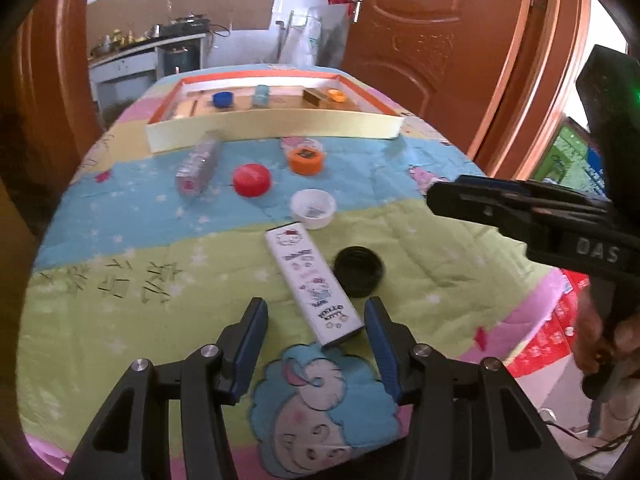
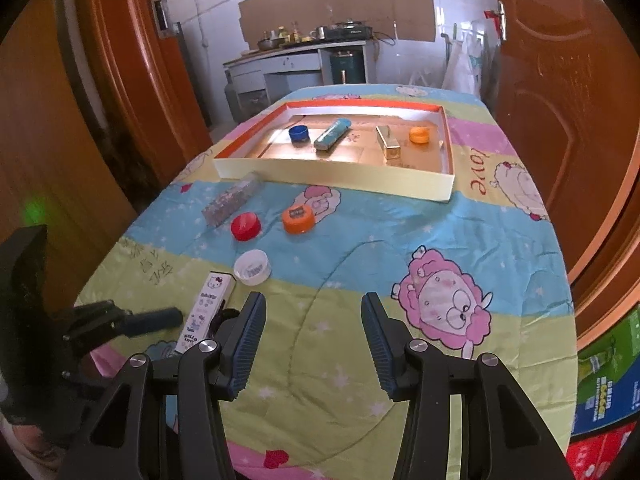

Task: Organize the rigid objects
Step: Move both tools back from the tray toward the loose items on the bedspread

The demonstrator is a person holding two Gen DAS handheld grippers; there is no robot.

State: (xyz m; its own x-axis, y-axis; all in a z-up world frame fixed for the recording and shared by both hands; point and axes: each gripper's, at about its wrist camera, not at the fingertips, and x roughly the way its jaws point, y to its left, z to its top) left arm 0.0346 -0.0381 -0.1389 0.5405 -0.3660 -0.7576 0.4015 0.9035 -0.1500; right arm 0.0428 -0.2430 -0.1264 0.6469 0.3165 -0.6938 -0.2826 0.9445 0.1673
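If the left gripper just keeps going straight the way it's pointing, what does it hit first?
Probably the white Hello Kitty box: its near end already lies between the open left gripper fingers, nearer the right one. The black lid sits just beyond, though depth is uncertain.

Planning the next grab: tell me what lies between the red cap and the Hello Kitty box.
The white cap, open side up, sits between the red cap and the Hello Kitty box; the left wrist view shows it best.

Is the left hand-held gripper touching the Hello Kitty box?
Apart. In the left wrist view the left hand-held gripper is open, with blanket showing between each finger and the Hello Kitty box.
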